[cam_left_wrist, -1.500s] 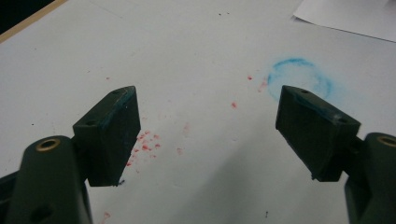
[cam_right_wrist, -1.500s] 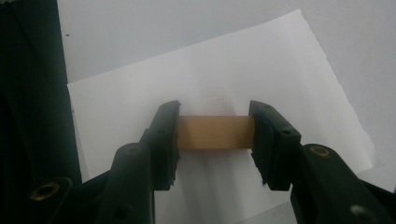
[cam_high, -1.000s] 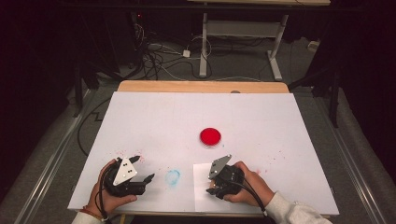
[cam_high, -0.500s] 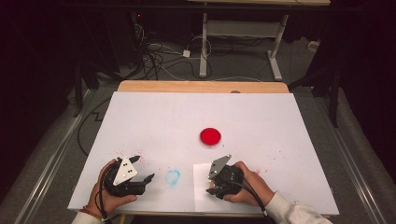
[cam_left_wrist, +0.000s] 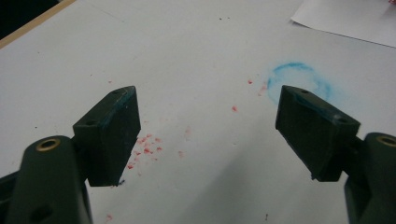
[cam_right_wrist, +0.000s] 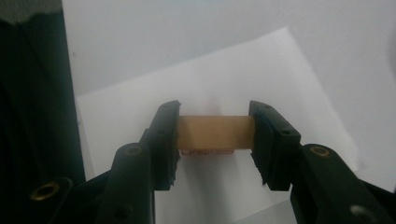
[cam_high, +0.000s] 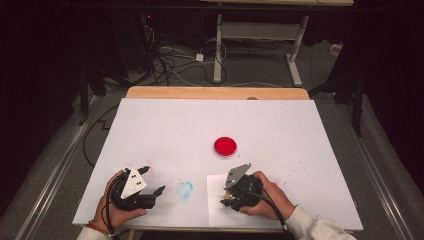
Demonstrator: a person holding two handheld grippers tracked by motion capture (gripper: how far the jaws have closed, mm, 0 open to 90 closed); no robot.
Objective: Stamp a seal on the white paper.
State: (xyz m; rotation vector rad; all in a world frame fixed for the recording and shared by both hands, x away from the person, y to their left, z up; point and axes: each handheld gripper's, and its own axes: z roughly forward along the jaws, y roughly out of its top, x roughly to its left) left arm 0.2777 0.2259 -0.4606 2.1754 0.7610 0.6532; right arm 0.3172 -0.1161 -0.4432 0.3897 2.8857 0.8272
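Observation:
My right gripper [cam_high: 227, 199] [cam_right_wrist: 215, 127] is shut on a small tan wooden block [cam_right_wrist: 214, 132], held low over a white paper sheet [cam_high: 216, 212] [cam_right_wrist: 219, 70] near the table's front edge. A reddish edge shows along the block's underside. My left gripper [cam_high: 152, 180] [cam_left_wrist: 208, 116] rests at the front left, open, with nothing between its jaws. Bare white tabletop lies under it. A round red pad [cam_high: 225, 146] lies flat on the table, a little beyond the right gripper.
A white sheet covers the table [cam_high: 165, 130], with a wooden strip [cam_high: 215, 93] at the far edge. A faint blue ring stain [cam_high: 185, 190] [cam_left_wrist: 301, 79] and red specks [cam_left_wrist: 147, 149] mark the surface between the grippers. Cables and a desk frame stand on the floor beyond.

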